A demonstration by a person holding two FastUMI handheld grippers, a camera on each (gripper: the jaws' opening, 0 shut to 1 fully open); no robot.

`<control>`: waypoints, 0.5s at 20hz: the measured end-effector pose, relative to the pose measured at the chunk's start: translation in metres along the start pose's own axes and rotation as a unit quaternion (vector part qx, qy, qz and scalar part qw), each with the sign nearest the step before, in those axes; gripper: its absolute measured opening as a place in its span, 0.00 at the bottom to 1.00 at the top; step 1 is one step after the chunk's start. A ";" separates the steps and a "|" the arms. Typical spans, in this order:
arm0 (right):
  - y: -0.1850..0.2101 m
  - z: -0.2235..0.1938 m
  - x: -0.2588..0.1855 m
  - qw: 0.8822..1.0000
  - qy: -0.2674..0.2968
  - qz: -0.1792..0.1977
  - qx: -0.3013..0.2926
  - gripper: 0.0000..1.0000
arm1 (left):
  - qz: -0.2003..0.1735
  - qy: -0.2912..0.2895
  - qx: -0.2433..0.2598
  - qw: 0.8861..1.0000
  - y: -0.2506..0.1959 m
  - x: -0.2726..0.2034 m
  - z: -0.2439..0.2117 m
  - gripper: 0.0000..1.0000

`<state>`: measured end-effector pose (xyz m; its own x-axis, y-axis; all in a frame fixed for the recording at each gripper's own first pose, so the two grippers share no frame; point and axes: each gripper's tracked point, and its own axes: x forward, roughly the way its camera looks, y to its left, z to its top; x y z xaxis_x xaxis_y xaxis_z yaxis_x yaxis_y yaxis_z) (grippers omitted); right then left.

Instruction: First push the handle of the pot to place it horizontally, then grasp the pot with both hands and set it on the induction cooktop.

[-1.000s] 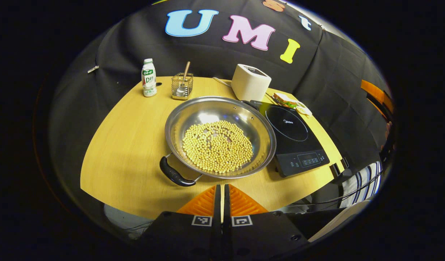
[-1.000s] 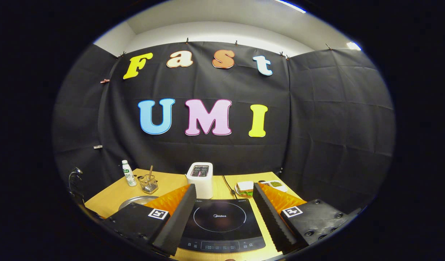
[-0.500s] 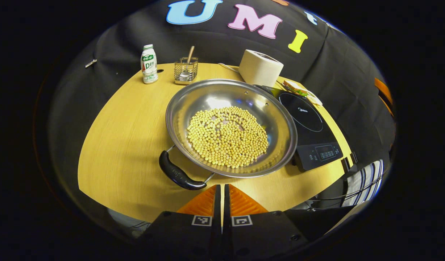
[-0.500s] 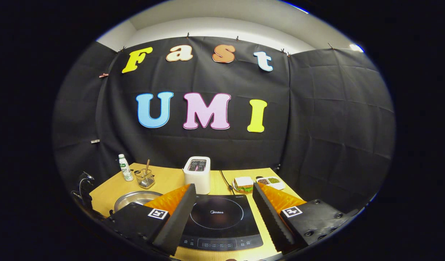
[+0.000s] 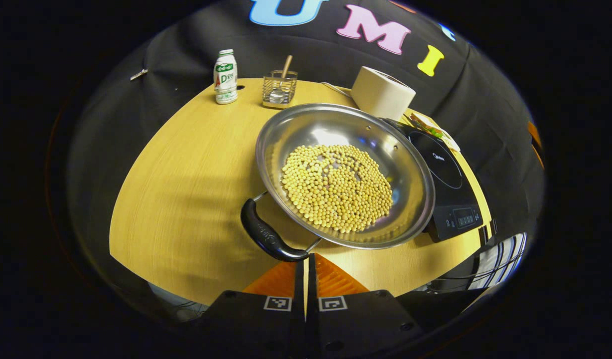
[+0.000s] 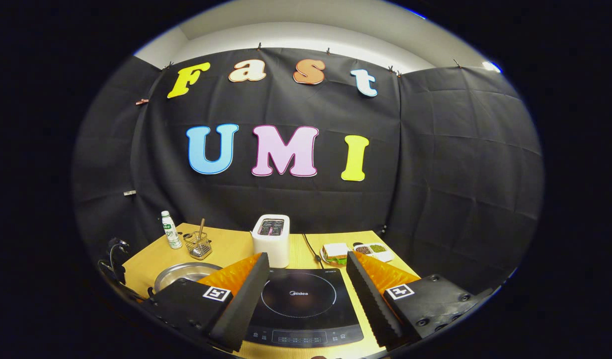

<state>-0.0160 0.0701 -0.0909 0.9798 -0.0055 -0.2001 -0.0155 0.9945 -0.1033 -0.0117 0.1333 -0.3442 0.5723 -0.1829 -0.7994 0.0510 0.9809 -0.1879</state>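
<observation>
L tongs [image 5: 306, 262] closed, tips just beside pot [image 5: 343, 174] handle [image 5: 266, 237]; R tongs [image 6: 306, 284] open over cooktop [image 6: 301, 304].

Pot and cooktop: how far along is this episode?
Nothing looks finished: the pot of beans sits on the table beside the induction cooktop, not on it. In hand: the shut left claw is at the pot's handle, apparently to push it. The right claw hangs open above the cooktop. Left: push, two-handed lift, placement.
</observation>
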 end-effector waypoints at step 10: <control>-0.004 -0.004 0.006 1.000 0.004 -0.013 -0.002 0.97 | 0.038 -0.018 -0.026 0.999 0.044 0.013 0.043 0.05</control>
<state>-0.0106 0.0659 -0.0955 0.9780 -0.0319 -0.2060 0.0089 0.9937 -0.1116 0.0332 0.1772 -0.3388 0.6015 -0.1052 -0.7919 -0.0352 0.9868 -0.1579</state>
